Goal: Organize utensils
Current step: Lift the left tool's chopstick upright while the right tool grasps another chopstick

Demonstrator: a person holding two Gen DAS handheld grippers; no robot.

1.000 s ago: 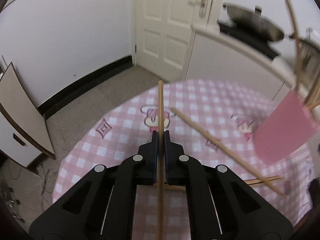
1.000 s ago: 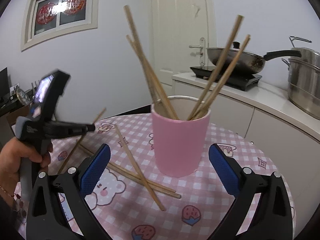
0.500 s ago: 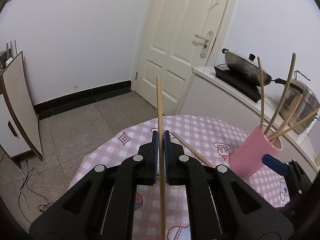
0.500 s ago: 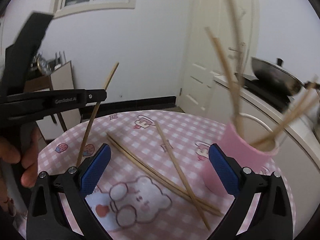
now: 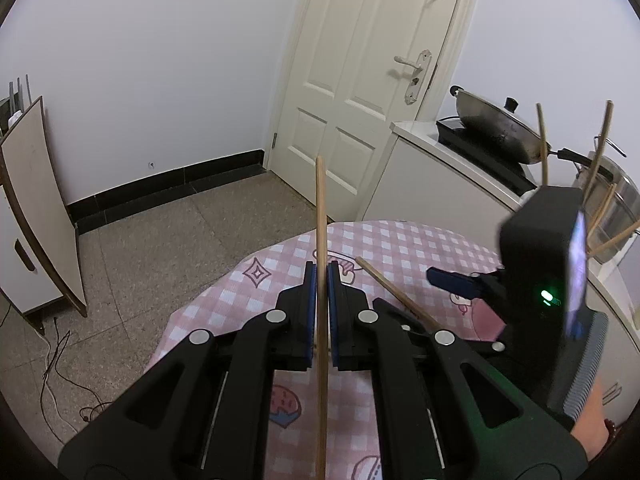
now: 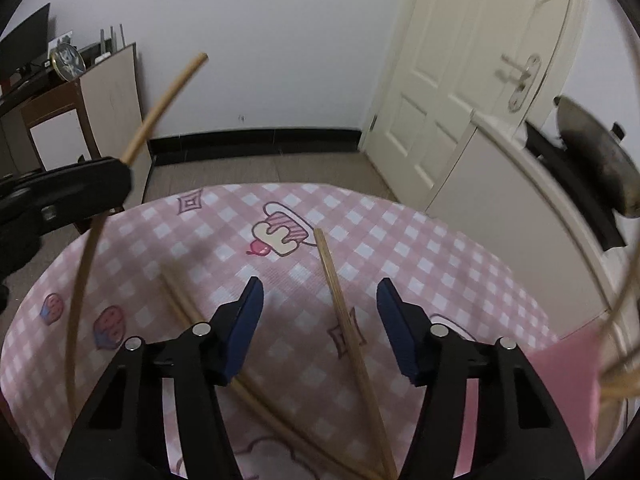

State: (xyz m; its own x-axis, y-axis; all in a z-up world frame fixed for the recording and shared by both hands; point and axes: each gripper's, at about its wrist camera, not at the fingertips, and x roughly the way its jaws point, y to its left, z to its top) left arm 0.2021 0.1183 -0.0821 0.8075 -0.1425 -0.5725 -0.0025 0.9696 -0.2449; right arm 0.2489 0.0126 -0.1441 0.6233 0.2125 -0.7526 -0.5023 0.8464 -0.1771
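Now the bench (image 6: pixel 400 236), round and covered in a pink checked cloth with cartoon prints, fills the lower half of both views and is the landmark for everything else. Beyond its far edge lie a grey floor, a white wall and a white door (image 5: pixel 360 92). To the right of the bench stands a white counter (image 5: pixel 440 168) bearing a lidded wok (image 5: pixel 492 128) and a steel pot. A pink cup (image 6: pixel 568 376) sits at the right edge of the bench, mostly cut off in the right wrist view, with several chopsticks leaning out of it.

Above the near left part of the bench, the left gripper (image 5: pixel 321 300) has its jaws clamped on one chopstick (image 5: pixel 320 216), which stands nearly upright and rises well past the jaw tips. Over the middle of the bench, the right gripper (image 6: pixel 320 320) points down at the cloth. Its jaws are closing, and a loose chopstick (image 6: pixel 340 304) lies flat on the cloth between them; the blue pads are not touching it. Another pair of chopsticks (image 6: pixel 188 308) lies on the bench just left of the right gripper's left jaw, running diagonally under it toward the near edge.
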